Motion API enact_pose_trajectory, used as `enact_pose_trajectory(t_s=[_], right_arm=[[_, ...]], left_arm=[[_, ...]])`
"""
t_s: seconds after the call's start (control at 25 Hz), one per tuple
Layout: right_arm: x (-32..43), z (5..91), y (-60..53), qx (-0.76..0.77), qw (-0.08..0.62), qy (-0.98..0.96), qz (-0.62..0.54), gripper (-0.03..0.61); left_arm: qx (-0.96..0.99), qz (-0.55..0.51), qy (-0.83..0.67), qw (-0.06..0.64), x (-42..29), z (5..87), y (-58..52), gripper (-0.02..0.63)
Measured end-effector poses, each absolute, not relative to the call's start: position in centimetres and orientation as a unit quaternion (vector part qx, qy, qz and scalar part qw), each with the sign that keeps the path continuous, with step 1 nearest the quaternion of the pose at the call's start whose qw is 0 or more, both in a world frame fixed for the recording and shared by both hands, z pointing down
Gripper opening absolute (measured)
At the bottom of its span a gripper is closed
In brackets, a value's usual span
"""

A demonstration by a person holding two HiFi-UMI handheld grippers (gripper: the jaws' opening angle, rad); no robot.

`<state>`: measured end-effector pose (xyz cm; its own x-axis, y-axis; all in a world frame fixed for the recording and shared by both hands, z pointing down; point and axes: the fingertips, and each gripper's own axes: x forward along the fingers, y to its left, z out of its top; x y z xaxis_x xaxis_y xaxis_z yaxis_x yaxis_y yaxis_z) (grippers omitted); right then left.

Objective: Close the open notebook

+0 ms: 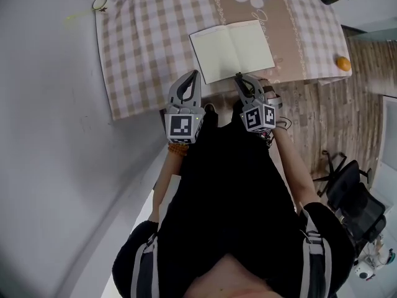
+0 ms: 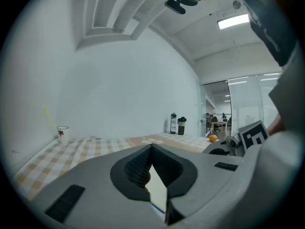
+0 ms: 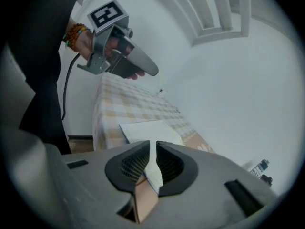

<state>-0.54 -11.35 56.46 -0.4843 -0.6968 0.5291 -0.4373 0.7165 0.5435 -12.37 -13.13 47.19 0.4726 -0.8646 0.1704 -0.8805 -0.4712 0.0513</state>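
The notebook (image 1: 231, 50) is shown whole only in the head view, laid open near the front edge of the table (image 1: 142, 54), with bare cloth beside it toward the mug (image 1: 101, 3). The left gripper (image 1: 194, 74) is shown in its own view with tips together. The right gripper (image 1: 239, 77), at the notebook's near edge, is shown with jaws slightly parted and nothing clamped.
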Motion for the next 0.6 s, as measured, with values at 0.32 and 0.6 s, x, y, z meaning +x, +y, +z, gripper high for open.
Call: enact_pose_trajectory(t_s=[0.32,0.6], right_arm=[[-0.1,59.6,-11.7,0.276,0.441,-0.828,-0.212,0.077],[-0.4,61.1,-11.5,0.229,0.48,-0.807,-0.254,0.101]], left_arm=[[0.855,0.065,-0.51,0.064,-12.4,47.6,-13.3,0.006],[0.853,0.062,-0.515,0.064,-13.5,47.8,-12.5,0.006]])
